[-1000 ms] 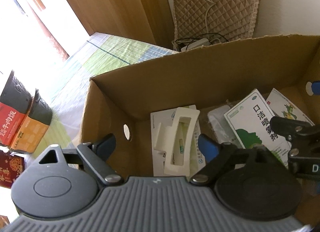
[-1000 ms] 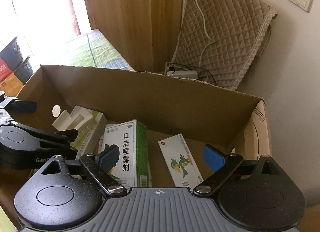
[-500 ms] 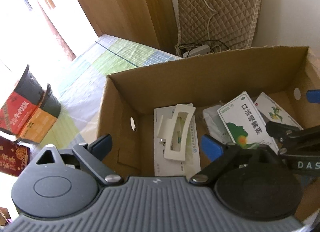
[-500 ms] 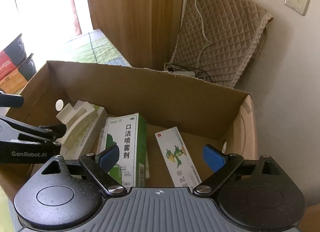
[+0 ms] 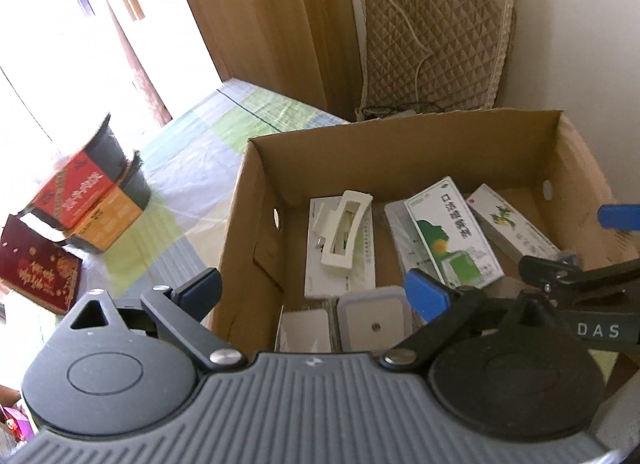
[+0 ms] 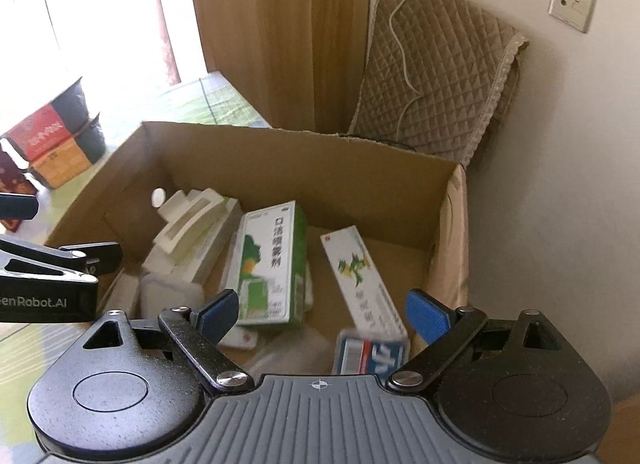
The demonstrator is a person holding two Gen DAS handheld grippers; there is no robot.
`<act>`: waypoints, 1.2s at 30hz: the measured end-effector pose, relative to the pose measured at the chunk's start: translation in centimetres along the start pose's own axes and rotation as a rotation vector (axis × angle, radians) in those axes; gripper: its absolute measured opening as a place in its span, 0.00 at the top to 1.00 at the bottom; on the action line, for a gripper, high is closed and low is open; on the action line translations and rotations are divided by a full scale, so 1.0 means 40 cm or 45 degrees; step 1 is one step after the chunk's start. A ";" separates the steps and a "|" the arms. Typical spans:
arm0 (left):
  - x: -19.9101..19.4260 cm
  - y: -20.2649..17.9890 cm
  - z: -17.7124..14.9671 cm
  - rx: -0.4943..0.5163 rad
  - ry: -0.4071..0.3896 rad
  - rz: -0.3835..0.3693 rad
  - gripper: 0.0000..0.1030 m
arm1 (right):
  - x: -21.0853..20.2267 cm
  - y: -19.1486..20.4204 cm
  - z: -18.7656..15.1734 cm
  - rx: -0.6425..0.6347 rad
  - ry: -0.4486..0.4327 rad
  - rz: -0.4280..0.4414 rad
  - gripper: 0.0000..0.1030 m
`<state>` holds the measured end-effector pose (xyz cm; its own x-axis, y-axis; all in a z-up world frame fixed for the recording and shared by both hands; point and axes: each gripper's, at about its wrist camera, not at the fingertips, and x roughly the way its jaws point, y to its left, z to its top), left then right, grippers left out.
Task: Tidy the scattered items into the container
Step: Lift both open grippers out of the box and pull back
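Left gripper (image 5: 312, 292): fingers spread wide, holding nothing; rising and pulling back over the last second.
Right gripper (image 6: 322, 314): fingers spread wide, empty; also withdrawing.
Items: green carton (image 6: 272, 260), white tray (image 5: 346, 232) lying inside box (image 5: 400, 143).
Beyond: packs (image 5: 92, 207) remaining outside; possibly unfinished.

The cardboard box (image 5: 256, 223) stands at the surface's (image 5: 192, 159) far right corner, before the quilted pad (image 6: 448, 75) leaning on the wall. Inside, the plastic tray (image 5: 346, 232) lies on a flat carton (image 5: 340, 284) at the left; the spray box (image 6: 272, 264) sits mid-box, the bird-printed carton (image 6: 360, 280) to its right. Stacked snack boxes (image 5: 84, 203) stand at the surface's left edge.
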<state>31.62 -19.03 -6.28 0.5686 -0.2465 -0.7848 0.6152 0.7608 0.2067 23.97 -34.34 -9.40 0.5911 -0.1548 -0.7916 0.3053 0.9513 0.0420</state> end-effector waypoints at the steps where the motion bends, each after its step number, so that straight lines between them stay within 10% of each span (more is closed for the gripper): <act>1: -0.015 0.000 -0.010 -0.007 -0.008 0.003 0.05 | -0.012 0.001 -0.007 0.001 -0.003 0.005 0.07; 22: -0.305 -0.007 -0.230 -0.288 -0.095 0.079 0.03 | -0.267 0.076 -0.179 -0.104 -0.068 0.102 0.07; 36: -0.311 -0.007 -0.339 -0.338 -0.075 0.086 0.03 | -0.306 0.104 -0.269 -0.070 -0.005 0.179 0.07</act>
<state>16.97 -8.04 -4.50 0.6389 -0.2185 -0.7376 0.4148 0.9053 0.0911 9.96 -25.60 -6.09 0.6283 -0.0204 -0.7777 0.1784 0.9768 0.1185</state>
